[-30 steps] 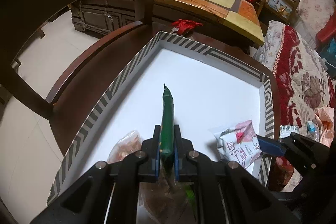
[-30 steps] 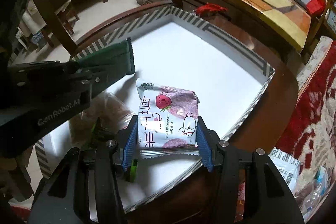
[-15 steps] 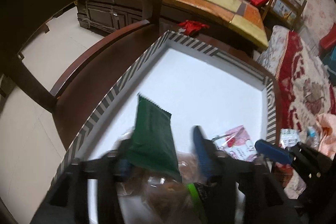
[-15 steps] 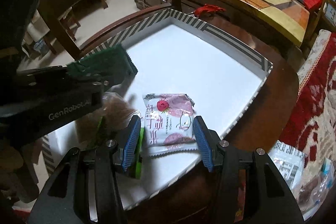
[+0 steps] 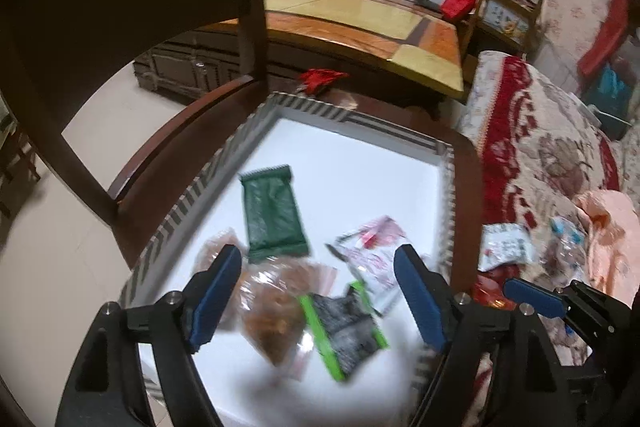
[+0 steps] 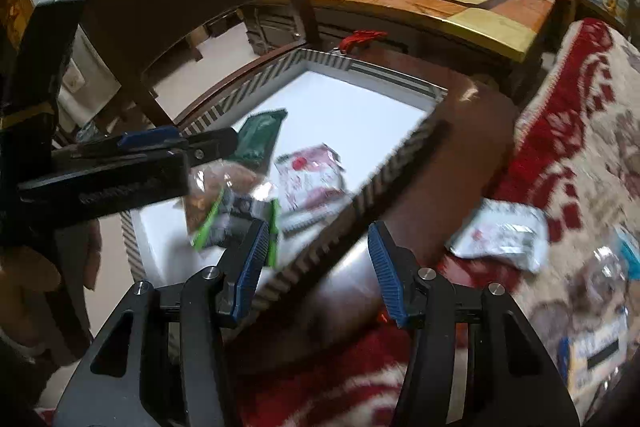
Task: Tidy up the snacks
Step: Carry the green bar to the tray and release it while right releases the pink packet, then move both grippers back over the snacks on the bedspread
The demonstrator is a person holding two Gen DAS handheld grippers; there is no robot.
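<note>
Blurring hides the snacks (image 5: pixel 304 311) (labels unreadable); left tool (image 5: pixel 316 299) and right tool (image 6: pixel 316 271) gape, empty.

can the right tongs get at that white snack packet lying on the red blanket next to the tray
Probably yes. The right tongs are open and empty, outside the tray, and the white packet lies uncovered on the blanket just to their right, with nothing between.

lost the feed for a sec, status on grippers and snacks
Left gripper open, empty. Right gripper open, empty. Green packet and pink packet flat in tray. White packet on blanket.
</note>
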